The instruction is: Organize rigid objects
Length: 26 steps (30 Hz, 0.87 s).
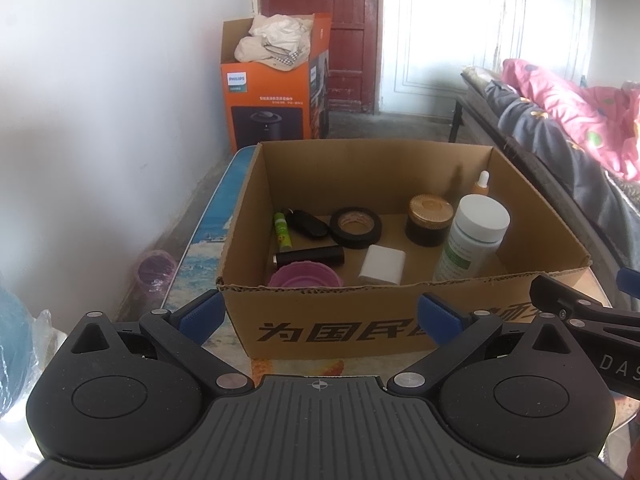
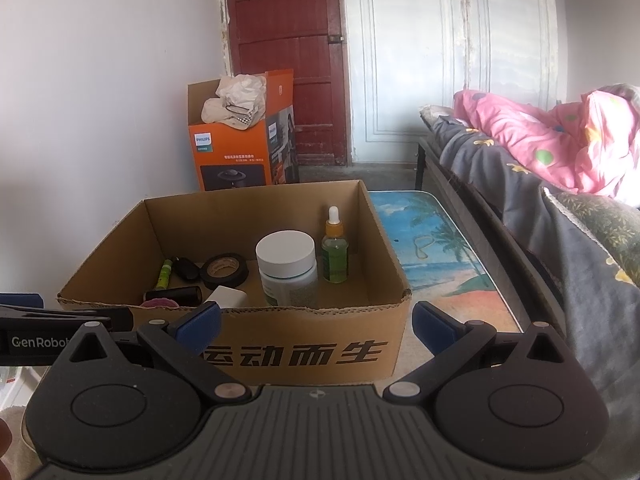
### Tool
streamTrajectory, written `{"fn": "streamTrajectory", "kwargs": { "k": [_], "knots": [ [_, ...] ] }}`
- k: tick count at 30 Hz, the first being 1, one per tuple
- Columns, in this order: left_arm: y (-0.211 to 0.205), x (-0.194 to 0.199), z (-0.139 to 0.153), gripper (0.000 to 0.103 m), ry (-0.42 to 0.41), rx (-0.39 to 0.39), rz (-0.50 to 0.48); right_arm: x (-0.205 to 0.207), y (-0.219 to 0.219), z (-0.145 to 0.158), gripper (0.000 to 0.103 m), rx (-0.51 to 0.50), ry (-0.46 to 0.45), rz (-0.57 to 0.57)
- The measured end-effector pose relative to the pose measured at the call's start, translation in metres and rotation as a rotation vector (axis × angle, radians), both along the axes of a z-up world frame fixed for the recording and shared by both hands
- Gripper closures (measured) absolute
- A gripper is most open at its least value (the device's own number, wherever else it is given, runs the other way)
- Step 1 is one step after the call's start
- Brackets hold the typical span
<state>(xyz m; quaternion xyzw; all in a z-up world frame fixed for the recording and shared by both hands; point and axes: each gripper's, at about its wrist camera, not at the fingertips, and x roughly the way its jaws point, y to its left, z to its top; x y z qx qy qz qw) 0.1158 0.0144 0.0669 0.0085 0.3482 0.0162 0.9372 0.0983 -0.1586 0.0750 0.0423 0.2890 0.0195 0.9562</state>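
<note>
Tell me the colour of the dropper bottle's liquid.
Green, in the dropper bottle; right wrist view shows it best.

A low table (image 2: 436, 248) printed with a beach scene of palms, sea and sand fills the middle of both views, its bare top showing at centre right in the right wrist view. An open cardboard box (image 2: 304, 344) with black Chinese lettering on its front stands directly on it. A thin looped band (image 2: 421, 246) lies on the print just right of the box.
</note>
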Motion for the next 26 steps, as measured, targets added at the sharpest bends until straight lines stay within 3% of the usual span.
{"fn": "streamTrajectory", "kwargs": {
  "k": [26],
  "knots": [
    [-0.0014, -0.0014, 0.0047, 0.0, -0.003, -0.013, 0.008, 0.0006, 0.0046, 0.0029, 0.0, -0.014, -0.003, 0.013]
  ]
}}
